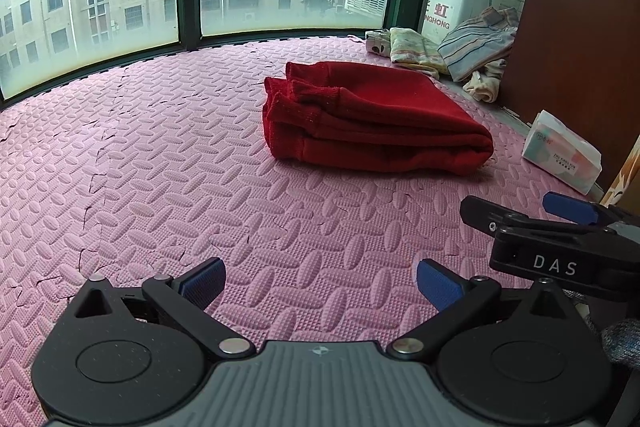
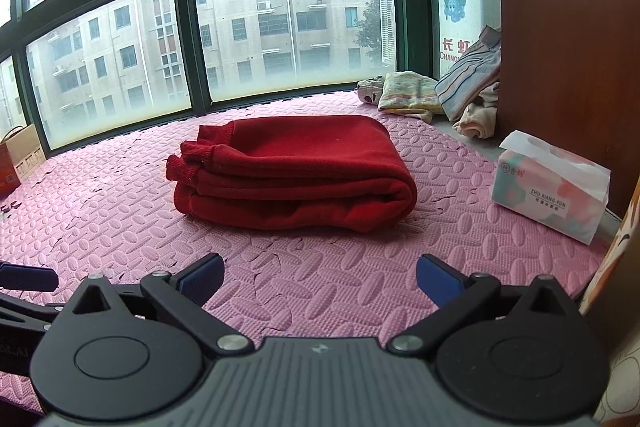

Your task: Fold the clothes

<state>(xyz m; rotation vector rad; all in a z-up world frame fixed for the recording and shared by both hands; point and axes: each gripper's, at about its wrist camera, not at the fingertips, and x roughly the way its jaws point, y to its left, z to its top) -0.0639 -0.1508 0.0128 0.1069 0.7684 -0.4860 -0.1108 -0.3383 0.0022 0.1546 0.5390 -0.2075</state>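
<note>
One pink foam mat (image 2: 120, 227) carries the folded red garment (image 2: 296, 171) (layers stacked, cuffs leftward), a tissue pack (image 2: 552, 187) well right of it. The left gripper (image 1: 320, 281) and right gripper (image 2: 320, 277) hover short of it, fingers spread, holding nothing.

The left gripper (image 1: 319, 283) and the right gripper (image 2: 319, 279) look alike: a ribbed grey housing, two round black discs, black linkage arms with silver pins, and blue ridged pads (image 1: 438, 285). White "DAS" lettering (image 1: 554, 265) marks the right gripper's black side.
</note>
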